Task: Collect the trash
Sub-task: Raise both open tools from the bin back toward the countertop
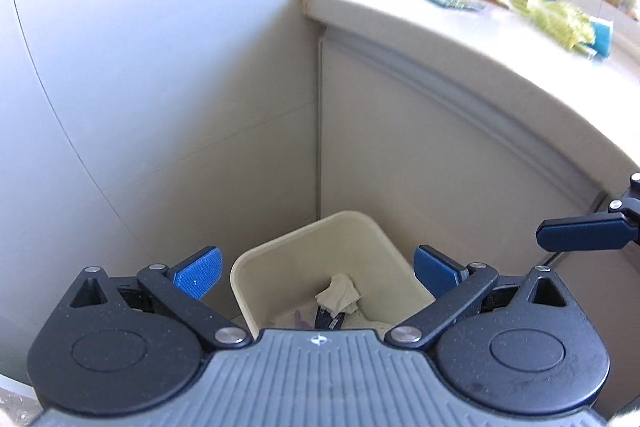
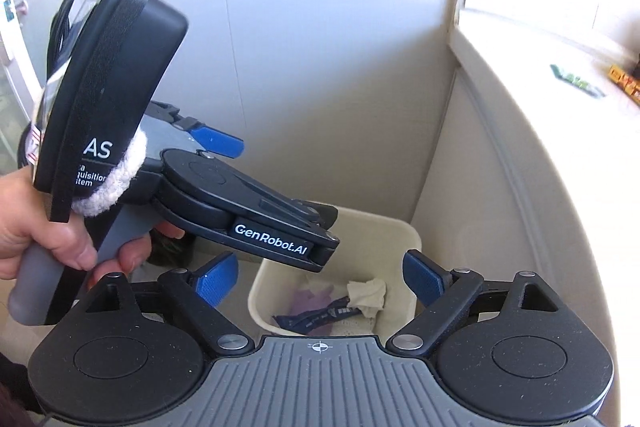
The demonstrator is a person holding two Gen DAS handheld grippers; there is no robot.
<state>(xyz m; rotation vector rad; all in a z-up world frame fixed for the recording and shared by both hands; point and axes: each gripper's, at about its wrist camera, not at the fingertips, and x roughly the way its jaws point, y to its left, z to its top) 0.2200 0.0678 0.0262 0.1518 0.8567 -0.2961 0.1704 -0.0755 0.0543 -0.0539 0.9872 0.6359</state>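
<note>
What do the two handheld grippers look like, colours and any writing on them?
Both are matte black linkage mechanisms with silver pivot pins, a ribbed grey body and blue textured pads. The left gripper, seen from the right wrist camera, has a grey handle, a black housing with white lettering, "GenRobot.AI" on its side and a fuzzy white band. The right gripper shows a small crosshair mark.

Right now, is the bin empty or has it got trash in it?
Has trash. The cream bin holds a crumpled tissue and a dark blue wrapper at the bottom.

Black grippers (image 2: 316, 277), blue-padded jaws, ribbed grey housings (white "GenRobot.AI" lettering)
</note>
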